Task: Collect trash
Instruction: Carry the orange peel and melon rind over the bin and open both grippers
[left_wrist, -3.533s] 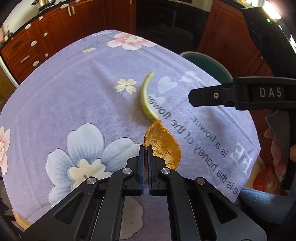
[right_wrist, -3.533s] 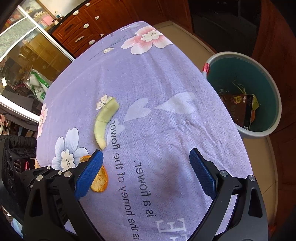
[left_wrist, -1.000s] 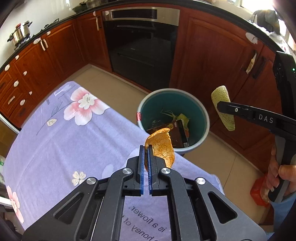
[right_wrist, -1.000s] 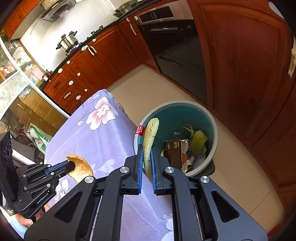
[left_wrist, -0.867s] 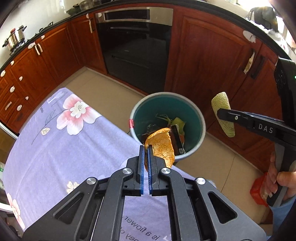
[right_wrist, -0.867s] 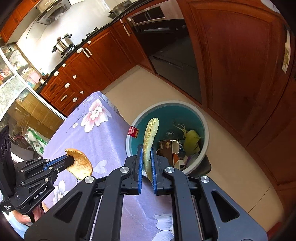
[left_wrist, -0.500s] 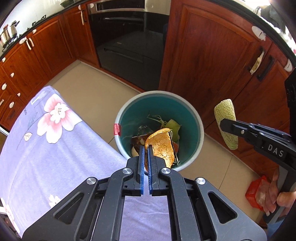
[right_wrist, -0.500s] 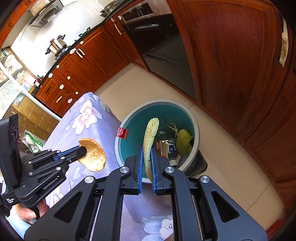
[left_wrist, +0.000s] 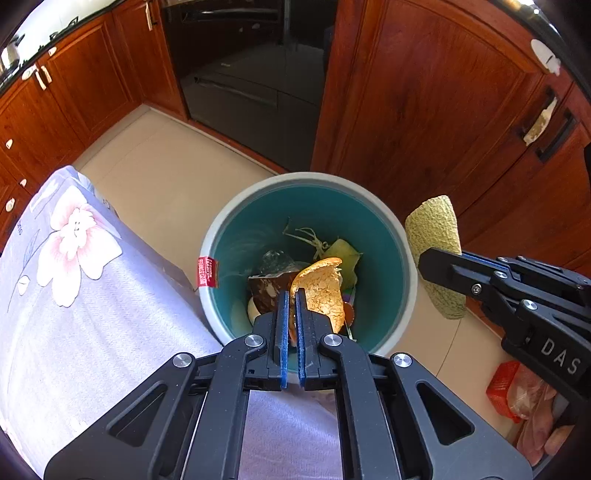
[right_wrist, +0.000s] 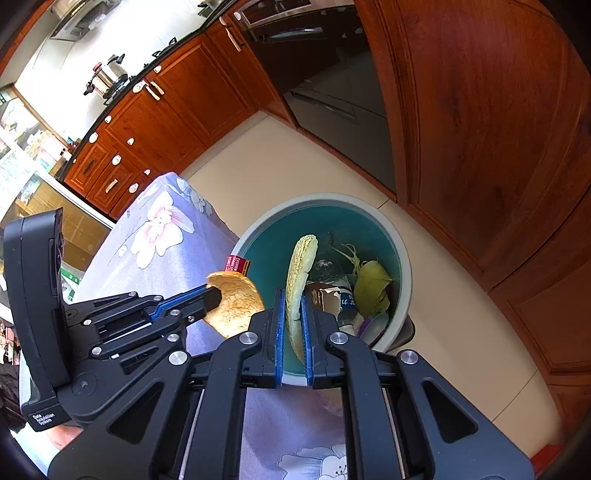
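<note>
My left gripper (left_wrist: 291, 299) is shut on an orange peel (left_wrist: 322, 291), held over the teal bin (left_wrist: 391, 236) on the floor. The same left gripper (right_wrist: 212, 295) and orange peel (right_wrist: 236, 304) show in the right wrist view, left of the bin (right_wrist: 404, 266). My right gripper (right_wrist: 293, 295) is shut on a pale green melon rind (right_wrist: 300, 273) that stands upright above the bin's near rim. In the left wrist view the right gripper (left_wrist: 430, 264) holds the melon rind (left_wrist: 436, 240) beside the bin's right rim. Trash lies inside the bin.
The table under a purple flowered cloth (left_wrist: 74, 314) ends just beside the bin. Wooden cabinets (left_wrist: 424, 96) and a dark oven (left_wrist: 251, 66) stand behind the bin. A red bag (left_wrist: 504, 384) lies on the tiled floor (left_wrist: 159, 162) at the right.
Both grippers have moved off the table toward the bin and sunk lower. The orange peel now hangs over the bin's inside, and the melon rind is nearer its rim.
</note>
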